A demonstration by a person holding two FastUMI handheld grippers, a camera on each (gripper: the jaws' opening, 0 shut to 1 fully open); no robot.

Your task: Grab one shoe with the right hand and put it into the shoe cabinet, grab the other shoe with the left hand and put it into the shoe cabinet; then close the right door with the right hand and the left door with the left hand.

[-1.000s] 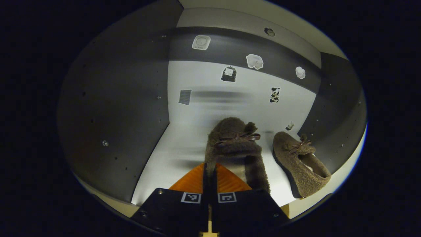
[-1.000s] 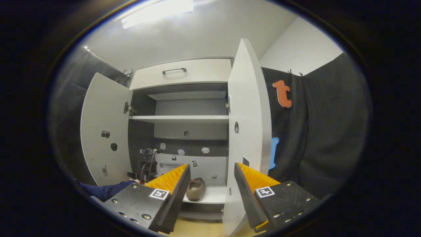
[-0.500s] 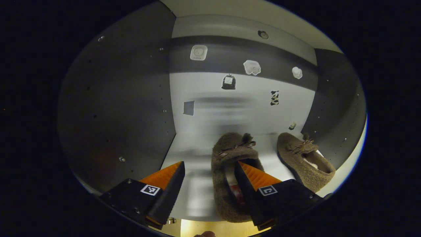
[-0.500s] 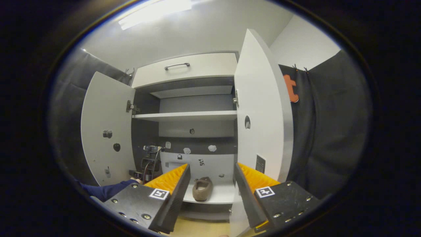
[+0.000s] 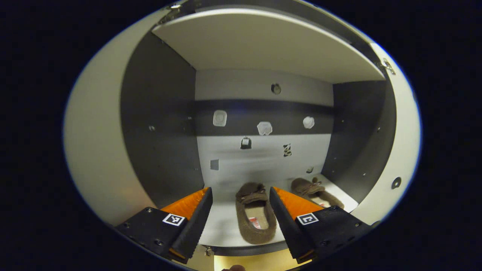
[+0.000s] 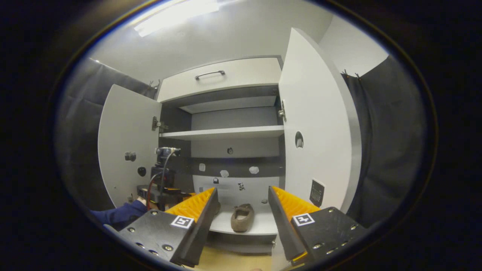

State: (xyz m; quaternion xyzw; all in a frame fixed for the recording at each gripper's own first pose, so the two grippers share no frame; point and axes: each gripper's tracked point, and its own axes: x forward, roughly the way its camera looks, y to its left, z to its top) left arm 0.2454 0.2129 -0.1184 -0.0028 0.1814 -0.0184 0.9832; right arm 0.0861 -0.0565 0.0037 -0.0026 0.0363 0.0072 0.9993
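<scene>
Two brown fuzzy shoes stand on the bottom shelf (image 5: 226,229) of the shoe cabinet. One shoe (image 5: 256,212) lies toe inward in the middle, and the other shoe (image 5: 314,189) sits at the right by the side wall. My left gripper (image 5: 240,192) is open just outside the shelf's front edge, with nothing between its fingers. My right gripper (image 6: 242,189) is open farther back, facing the cabinet, where a shoe (image 6: 241,218) shows on the shelf. The left gripper's body (image 6: 162,177) and a blue sleeve (image 6: 120,214) are by the left door (image 6: 126,158).
Both doors stand wide open; the right door (image 6: 320,131) swings out just right of my right gripper. A white shelf (image 6: 226,133) spans the cabinet above, and a drawer with a metal handle (image 6: 209,73) tops it. Small stickers dot the back wall (image 5: 263,158).
My left gripper opened, let go of the shoe on the bottom shelf and drew back out of the cabinet. The right gripper stayed open and drifted slightly.
</scene>
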